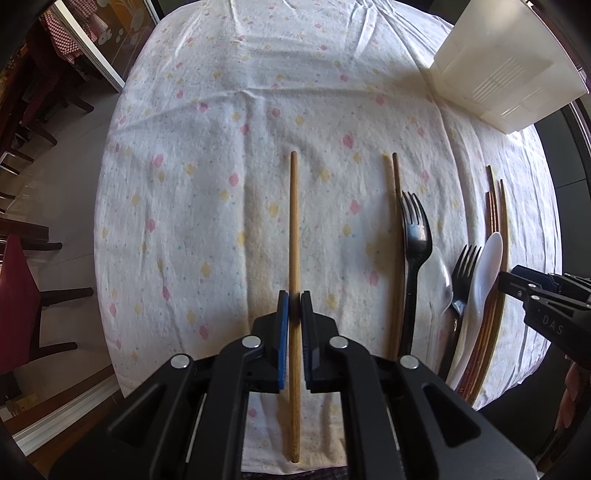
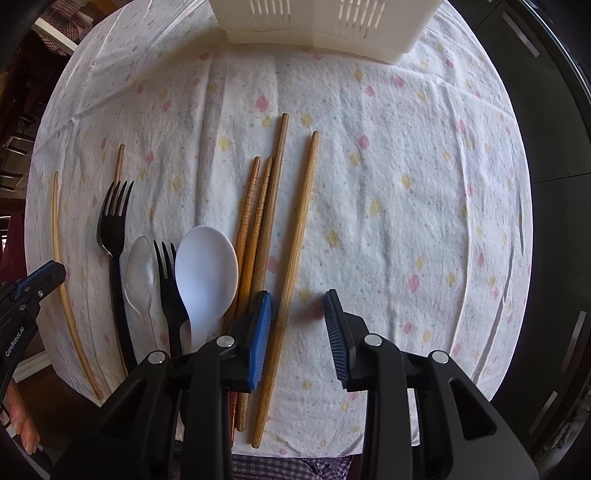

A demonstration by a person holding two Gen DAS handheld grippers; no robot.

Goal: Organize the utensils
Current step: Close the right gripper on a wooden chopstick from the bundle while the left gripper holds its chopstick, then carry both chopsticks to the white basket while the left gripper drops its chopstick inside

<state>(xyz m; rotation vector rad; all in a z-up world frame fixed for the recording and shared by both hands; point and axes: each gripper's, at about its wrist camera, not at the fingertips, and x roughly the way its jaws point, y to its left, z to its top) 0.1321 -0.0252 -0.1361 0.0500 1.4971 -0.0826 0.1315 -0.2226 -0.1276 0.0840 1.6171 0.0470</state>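
Left tongs (image 1: 294, 306) around chopstick (image 1: 294, 221)

Table under a floral cloth (image 2: 406, 147), white slotted basket (image 2: 317, 29), wooden chopsticks (image 2: 295, 236), black forks (image 2: 112, 221), white spoon (image 2: 205, 266), seemingly clear spoon (image 2: 140, 273)

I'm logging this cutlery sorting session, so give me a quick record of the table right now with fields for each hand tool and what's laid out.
left tongs: shut on chopstick, which lies lengthwise on the cloth
right tongs: open, straddling another chopstick
forks: two black, a larger fork and a smaller fork
spoons: white spoon, clear spoon
other chopsticks: three-stick bundle beside the white spoon
basket: white, slotted, at far edge
tablecloth: white, flower print
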